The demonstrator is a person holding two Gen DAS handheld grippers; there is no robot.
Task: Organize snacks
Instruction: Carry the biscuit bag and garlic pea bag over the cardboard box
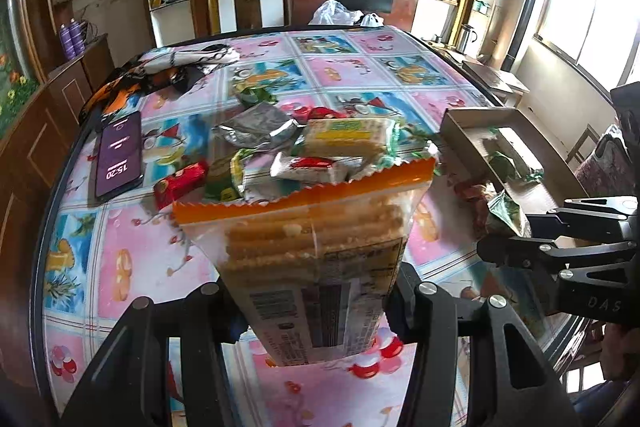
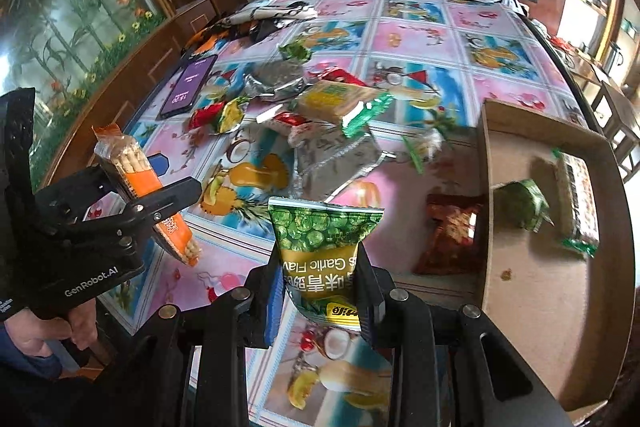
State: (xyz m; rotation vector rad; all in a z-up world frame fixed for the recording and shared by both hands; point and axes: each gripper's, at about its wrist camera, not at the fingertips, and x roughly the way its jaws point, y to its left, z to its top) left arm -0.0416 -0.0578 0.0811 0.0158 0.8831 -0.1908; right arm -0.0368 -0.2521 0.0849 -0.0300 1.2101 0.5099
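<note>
My left gripper (image 1: pixel 316 301) is shut on an orange-topped pack of biscuit sticks (image 1: pixel 308 243), held above the table; the same pack (image 2: pixel 144 183) shows at the left of the right wrist view. My right gripper (image 2: pixel 320 291) is shut on a green garlic pea packet (image 2: pixel 320 239), held up left of the cardboard box (image 2: pixel 532 287). The box holds a green packet (image 2: pixel 524 203) and a long wafer pack (image 2: pixel 578 199). A pile of loose snacks (image 2: pixel 320 99) lies mid-table. The right gripper (image 1: pixel 504 243) also shows at the right of the left wrist view.
A phone (image 1: pixel 118 159) lies left of the pile on the flowered tablecloth (image 1: pixel 132 267). A red snack bag (image 2: pixel 452 235) lies against the box's left wall. Crumpled cloth (image 1: pixel 160 67) sits at the far left, plastic bags (image 1: pixel 340 13) at the far edge.
</note>
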